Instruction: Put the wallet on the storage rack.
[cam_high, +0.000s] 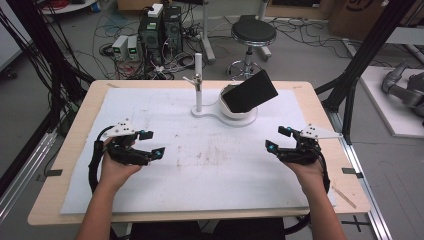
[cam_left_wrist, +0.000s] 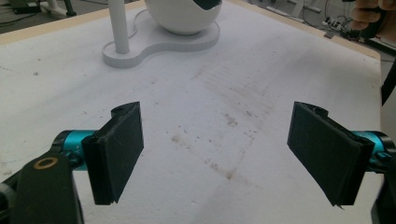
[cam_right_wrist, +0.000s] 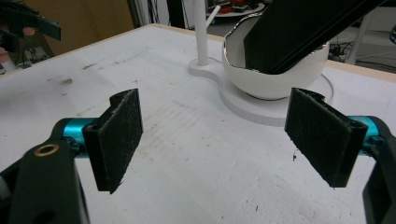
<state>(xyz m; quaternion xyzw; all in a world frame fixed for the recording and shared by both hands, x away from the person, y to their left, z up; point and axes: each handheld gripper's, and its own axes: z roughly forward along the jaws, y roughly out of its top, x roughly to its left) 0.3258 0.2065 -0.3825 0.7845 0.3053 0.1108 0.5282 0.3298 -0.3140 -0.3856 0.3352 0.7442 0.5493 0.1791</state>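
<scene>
A white bowl (cam_high: 239, 111) stands on a white base (cam_high: 210, 114) at the back middle of the mat, beside a white upright post (cam_high: 198, 80). A flat black slab (cam_high: 250, 91) leans in the bowl, tilted up to the right. In the right gripper view the bowl (cam_right_wrist: 273, 79) holds the slab (cam_right_wrist: 303, 28) just ahead of the jaws. My left gripper (cam_high: 151, 144) hovers open at the mat's left, its pads (cam_left_wrist: 119, 149) wide apart with nothing between them. My right gripper (cam_high: 278, 139) is open at the right, empty too.
A stained white mat (cam_high: 210, 160) covers the wooden table (cam_high: 75, 130). Behind the table stand a black stool (cam_high: 252, 32), computer towers (cam_high: 160, 27) and tangled cables on the floor. A black frame strut (cam_high: 367, 50) rises at the right.
</scene>
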